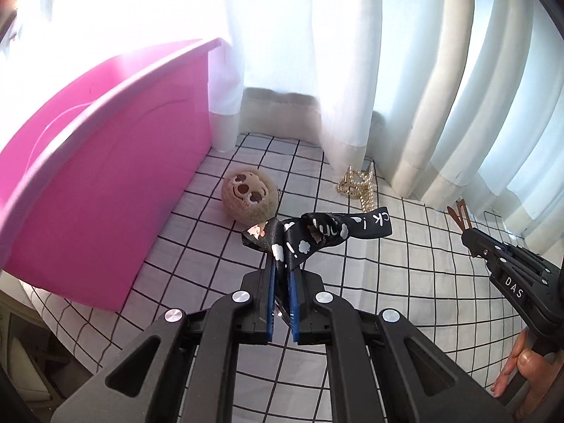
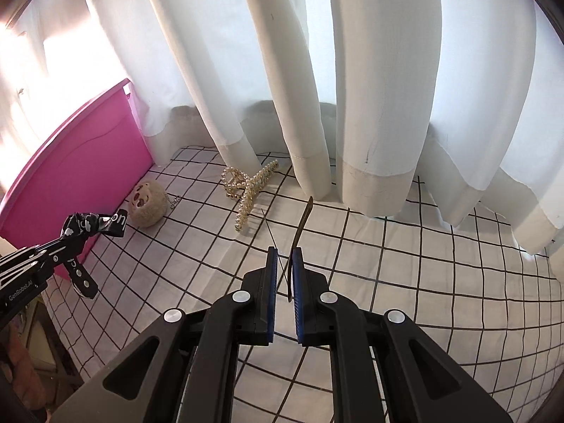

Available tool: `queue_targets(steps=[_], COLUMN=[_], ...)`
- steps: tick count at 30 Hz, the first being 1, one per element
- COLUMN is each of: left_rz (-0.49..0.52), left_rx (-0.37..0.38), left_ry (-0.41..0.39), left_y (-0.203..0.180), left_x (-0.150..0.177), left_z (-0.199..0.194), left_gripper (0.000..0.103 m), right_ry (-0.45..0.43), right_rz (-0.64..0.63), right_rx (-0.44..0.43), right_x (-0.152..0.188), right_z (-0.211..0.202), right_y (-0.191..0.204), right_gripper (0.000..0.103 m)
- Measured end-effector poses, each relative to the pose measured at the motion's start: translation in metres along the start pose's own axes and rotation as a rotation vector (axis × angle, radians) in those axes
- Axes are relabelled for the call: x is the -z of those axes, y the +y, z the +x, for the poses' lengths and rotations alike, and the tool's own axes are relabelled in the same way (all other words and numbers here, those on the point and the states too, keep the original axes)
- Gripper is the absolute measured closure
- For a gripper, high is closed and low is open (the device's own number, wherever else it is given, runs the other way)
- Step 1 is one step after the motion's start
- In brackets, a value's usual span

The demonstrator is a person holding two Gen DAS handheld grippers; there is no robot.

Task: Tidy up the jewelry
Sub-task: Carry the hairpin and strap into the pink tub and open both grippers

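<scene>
My left gripper [image 1: 282, 268] is shut on a black printed ribbon bow [image 1: 317, 232] and holds it above the checked cloth, right of the pink bin [image 1: 105, 162]. It also shows in the right wrist view [image 2: 75, 229] with the bow [image 2: 102, 224]. My right gripper [image 2: 283, 253] is shut on a thin brown hair clip [image 2: 299, 236] that sticks out forward; the clip also shows in the left wrist view [image 1: 460, 215]. A pearl claw clip [image 2: 248, 187] and a fuzzy round face charm [image 2: 146, 204] lie on the cloth.
White curtains [image 2: 317, 88] hang along the far edge of the cloth. The pink bin [image 2: 77, 162] stands at the left. The checked cloth [image 2: 423, 282] stretches to the right. The table's left edge drops off by the bin.
</scene>
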State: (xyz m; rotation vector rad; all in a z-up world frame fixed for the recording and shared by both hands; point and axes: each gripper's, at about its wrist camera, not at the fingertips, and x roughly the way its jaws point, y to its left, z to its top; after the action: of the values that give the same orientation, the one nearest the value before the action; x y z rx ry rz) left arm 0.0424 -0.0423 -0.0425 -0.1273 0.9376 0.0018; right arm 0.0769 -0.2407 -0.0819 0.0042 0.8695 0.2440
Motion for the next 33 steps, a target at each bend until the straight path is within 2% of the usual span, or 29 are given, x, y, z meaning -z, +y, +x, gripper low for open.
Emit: queue_targets(steps=[11,20,26,33], left_rz=[0.002,-0.062,-0.126,-0.187], left_rx=[0.024,-0.073,-0.169,-0.227], left_ry=[-0.170,-0.264,-0.256,-0.166], left_y=[0.051,0.136,0.202,0.261], left_x=[-0.060,-0.092,-0.097,-0.088], left_z=[-0.085,-0.124,-0.124,-0.093], left_gripper=[0.096,0.096,0.096,0.096], right_ry=[-0.165,-0.288,-0.258,-0.139], right_rz=[-0.021,-0.140,-0.250,-0.343], right_rx=[-0.031,-0.137,-0.236,-0.300], right_x=[-0.049,-0.108,-0.135,-0.138], right_z=[-0.087,-0.110,-0.084,-0.029], right_y=[0.065,0.162,0.243,0.319], right_gripper=[0.095,0.095,0.095,0.095])
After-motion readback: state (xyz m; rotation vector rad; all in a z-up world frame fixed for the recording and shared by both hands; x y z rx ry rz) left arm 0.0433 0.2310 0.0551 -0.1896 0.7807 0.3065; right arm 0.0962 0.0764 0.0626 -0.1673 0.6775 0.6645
